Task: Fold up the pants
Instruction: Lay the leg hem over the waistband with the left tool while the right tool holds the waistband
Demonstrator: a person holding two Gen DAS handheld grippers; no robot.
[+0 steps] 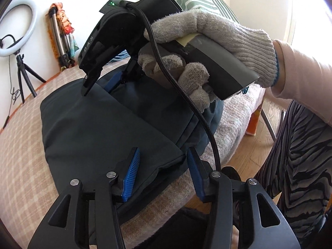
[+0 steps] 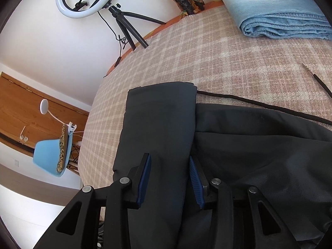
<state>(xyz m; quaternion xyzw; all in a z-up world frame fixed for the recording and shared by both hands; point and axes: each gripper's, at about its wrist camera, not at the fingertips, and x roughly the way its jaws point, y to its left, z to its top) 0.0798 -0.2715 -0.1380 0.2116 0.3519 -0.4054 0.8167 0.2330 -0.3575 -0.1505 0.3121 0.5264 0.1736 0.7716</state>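
Two tongs spread above dark pants (image 2: 161, 124) on a plaid-covered bed (image 2: 207, 62).
Left tongs (image 1: 162, 166) and right tongs (image 2: 170, 176) gape, pinching nothing; pants lie folded, smooth; their near end is cut off.

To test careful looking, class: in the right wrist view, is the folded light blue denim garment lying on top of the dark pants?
No: the folded light blue denim garment lies apart on the checked blanket, well beyond the dark pants.

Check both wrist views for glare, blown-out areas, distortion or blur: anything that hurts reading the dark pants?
Left wrist view: window blown out at right, edges strongly bent, gloved hand sharp. Right wrist view: even light, floor patch washed out; dark pants sharp but folds are low-contrast.
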